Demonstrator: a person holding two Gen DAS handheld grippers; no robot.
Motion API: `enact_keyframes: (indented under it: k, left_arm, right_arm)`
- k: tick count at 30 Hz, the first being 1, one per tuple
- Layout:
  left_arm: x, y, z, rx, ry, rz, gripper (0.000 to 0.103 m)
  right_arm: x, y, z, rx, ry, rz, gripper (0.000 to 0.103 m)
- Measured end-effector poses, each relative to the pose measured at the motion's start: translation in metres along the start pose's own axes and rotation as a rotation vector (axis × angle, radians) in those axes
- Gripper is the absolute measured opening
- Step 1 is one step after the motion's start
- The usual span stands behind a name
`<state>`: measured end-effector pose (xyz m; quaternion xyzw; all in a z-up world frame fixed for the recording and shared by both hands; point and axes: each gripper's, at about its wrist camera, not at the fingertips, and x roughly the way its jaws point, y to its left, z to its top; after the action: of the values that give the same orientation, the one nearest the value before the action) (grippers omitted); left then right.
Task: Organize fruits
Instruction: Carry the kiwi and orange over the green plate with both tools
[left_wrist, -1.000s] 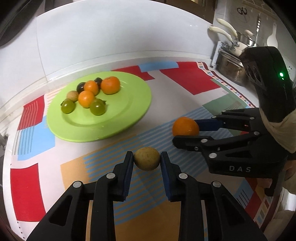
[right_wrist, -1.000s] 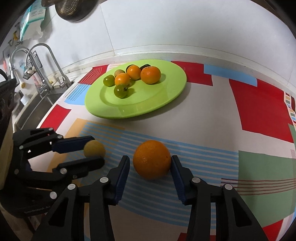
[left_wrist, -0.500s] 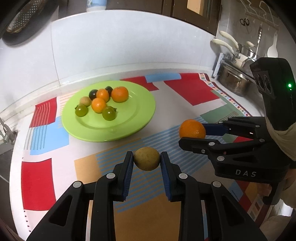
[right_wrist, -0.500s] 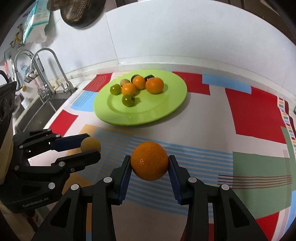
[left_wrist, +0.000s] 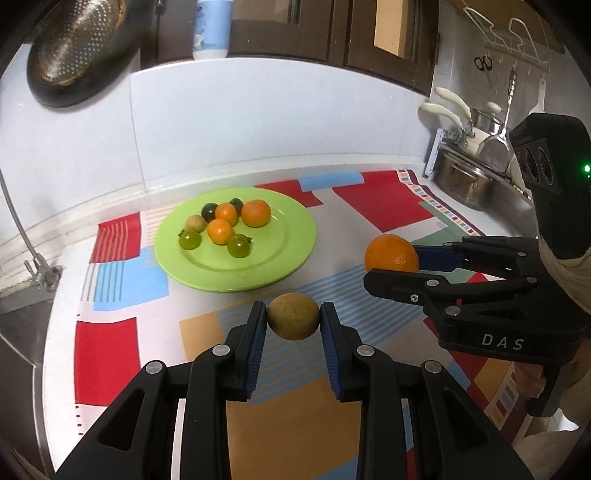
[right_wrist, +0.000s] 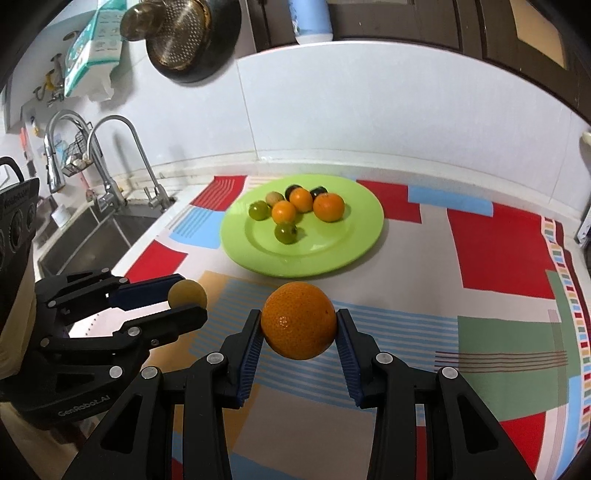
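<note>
Both grippers are rising from the mat compared with one second ago: each fruit, then resting on or just above the striped cloth, is now hanging clear of it, and more of the wall and cabinets is entering both views.

Left wrist view: the left gripper (left_wrist: 293, 320) is clamping a small tan-brown fruit (left_wrist: 293, 316) between its blue pads, at lower centre of the frame. The fruit is sitting at the fingertips, not deep in the jaws. The green plate (left_wrist: 295, 254) is lying beyond it, at centre left, and is carrying seven small fruits in a cluster on its far left part. The right gripper (left_wrist: 397, 264) is appearing at centre right, closed on the orange (left_wrist: 391, 254).

Right wrist view: the right gripper (right_wrist: 299, 326) is gripping the orange (right_wrist: 298, 319) at its widest part, at lower centre; the pads are pressing both sides. The plate (right_wrist: 354, 247) is lying ahead at upper centre, well apart from the orange. The left gripper (right_wrist: 184, 299) is showing at centre left, holding the tan-brown fruit (right_wrist: 187, 293).

Progress, as judged: seven fruits are already on the plate; these two are lifted and probably travelling toward it. Carrying and releasing both are remaining. No other loose fruit is showing on the patterned mat (right_wrist: 495, 258).
</note>
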<state>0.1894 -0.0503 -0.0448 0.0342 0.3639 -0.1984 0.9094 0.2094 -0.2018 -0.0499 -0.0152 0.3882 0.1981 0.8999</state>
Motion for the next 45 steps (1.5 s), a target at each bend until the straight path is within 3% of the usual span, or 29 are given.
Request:
enact_keyframes:
  k: [21,30,45]
  left_arm:
    - [-0.027,0.024,0.024,-0.042,-0.104,0.117,0.030]
    - [-0.015,0.037,0.043,-0.042,-0.131,0.152,0.030]
    - [0.019,0.062,0.066,-0.054,-0.121,0.186,0.030]
  right_arm:
    - [-0.016,0.019,0.025,-0.003,-0.116,0.005,0.040]
    - [-0.010,0.016,0.047,-0.002,-0.166,-0.009,0.040]
    - [0.028,0.002,0.077,0.007,-0.157,-0.028,0.040]
